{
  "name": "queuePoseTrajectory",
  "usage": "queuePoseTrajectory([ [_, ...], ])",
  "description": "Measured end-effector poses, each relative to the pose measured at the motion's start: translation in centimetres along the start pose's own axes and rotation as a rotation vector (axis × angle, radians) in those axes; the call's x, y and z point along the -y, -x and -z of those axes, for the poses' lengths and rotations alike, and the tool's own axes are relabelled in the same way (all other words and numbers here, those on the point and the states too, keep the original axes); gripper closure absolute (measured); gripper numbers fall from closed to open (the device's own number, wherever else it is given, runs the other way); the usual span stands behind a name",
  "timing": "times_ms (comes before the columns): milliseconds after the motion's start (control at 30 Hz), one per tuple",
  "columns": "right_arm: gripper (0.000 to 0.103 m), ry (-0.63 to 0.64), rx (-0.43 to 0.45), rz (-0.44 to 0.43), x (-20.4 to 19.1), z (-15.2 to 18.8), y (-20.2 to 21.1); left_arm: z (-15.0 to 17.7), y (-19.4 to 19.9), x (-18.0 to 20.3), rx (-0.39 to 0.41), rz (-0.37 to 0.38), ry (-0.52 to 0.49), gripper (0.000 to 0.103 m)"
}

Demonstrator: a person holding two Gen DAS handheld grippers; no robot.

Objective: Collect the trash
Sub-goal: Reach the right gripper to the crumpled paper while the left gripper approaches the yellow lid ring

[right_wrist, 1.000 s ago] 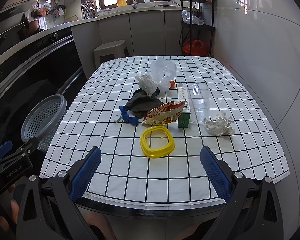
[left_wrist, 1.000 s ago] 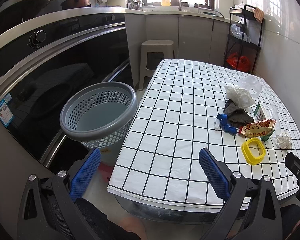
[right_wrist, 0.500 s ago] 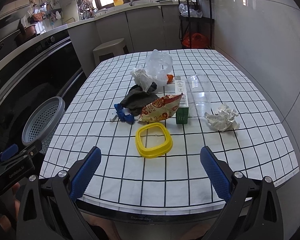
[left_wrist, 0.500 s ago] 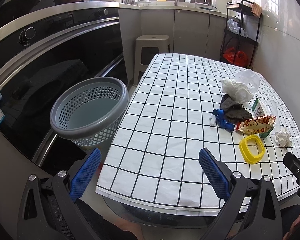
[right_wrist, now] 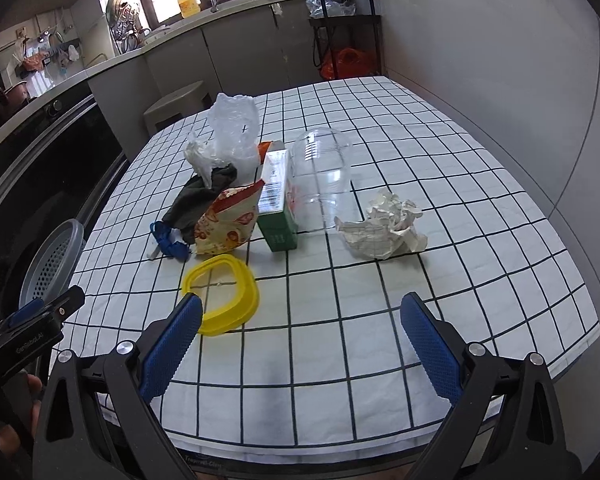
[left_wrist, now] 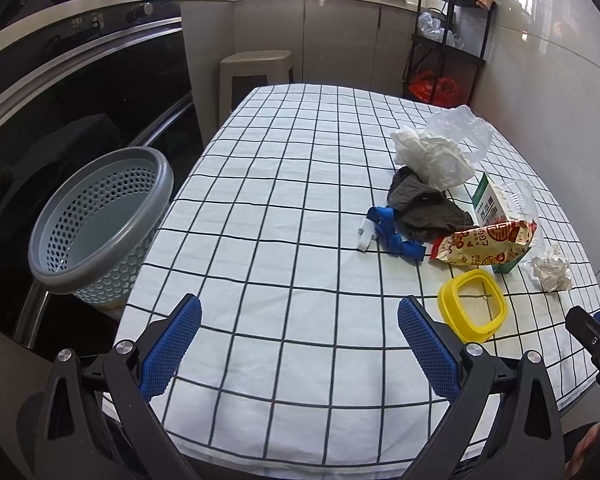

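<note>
Trash lies on the checked tablecloth point(right_wrist: 420, 152): a yellow plastic ring point(right_wrist: 222, 294) point(left_wrist: 472, 305), a red snack bag point(right_wrist: 228, 220) point(left_wrist: 484, 242), a green-and-white carton point(right_wrist: 278, 200), a clear plastic cup point(right_wrist: 322, 178), a crumpled paper ball point(right_wrist: 384, 224) point(left_wrist: 551, 268), a dark cloth point(left_wrist: 424, 204), blue strips point(left_wrist: 392, 236) and white plastic bags point(left_wrist: 440, 148). A grey perforated basket point(left_wrist: 100, 216) stands left of the table. My left gripper point(left_wrist: 298, 344) hangs open over the table's near edge. My right gripper point(right_wrist: 300, 340) is open too, just short of the yellow ring and the paper ball.
A black oven front point(left_wrist: 60, 92) runs along the left behind the basket. A beige stool point(left_wrist: 256, 68) stands past the table's far end, and a black shelf rack point(left_wrist: 448, 40) with bags is at the far right by the wall point(right_wrist: 500, 60).
Both grippers have moved forward over the table's edge and turned right; the trash now looms larger in each view. Both stay open and hold nothing.
</note>
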State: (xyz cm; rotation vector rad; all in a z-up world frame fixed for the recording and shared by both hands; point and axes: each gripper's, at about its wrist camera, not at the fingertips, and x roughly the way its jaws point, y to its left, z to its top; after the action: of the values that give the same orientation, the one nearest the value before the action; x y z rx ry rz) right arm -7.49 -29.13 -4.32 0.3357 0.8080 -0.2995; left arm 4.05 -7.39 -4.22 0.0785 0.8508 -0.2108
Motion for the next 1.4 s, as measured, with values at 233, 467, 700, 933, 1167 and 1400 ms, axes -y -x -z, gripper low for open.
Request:
queuePoseTrajectory([
  [233, 0.008, 0.007, -0.004, 0.084, 3.2, -2.4, -2.0, -0.2, -1.7, 3.0, -0.014, 0.050, -0.027, 0.006],
  [467, 0.008, 0.024, -0.065, 0.108, 5.8, -3.8, -5.4, 0.4, -2.8, 5.2, -0.052, 0.076, -0.044, 0.006],
  [700, 0.008, 0.036, -0.114, 0.091, 6.9, -4.5, -8.5, 0.8, -3.5, 7.2, -0.067, 0.076, -0.047, 0.006],
  [933, 0.009, 0.057, -0.143, 0.083, 6.5, -4.6, -10.3, 0.8, -4.1, 8.0, -0.080, 0.068, -0.052, 0.006],
  [1167, 0.010, 0.081, -0.109, 0.092, 5.7, -4.7, -10.0, 1.1, -4.5, 8.5, -0.093, 0.078, -0.051, 0.006],
  [1400, 0.048, 0.075, -0.130, 0.080, 5.7, -4.6, -9.8, 1.1, -4.2, 9.3, -0.092, 0.090, -0.061, 0.006],
])
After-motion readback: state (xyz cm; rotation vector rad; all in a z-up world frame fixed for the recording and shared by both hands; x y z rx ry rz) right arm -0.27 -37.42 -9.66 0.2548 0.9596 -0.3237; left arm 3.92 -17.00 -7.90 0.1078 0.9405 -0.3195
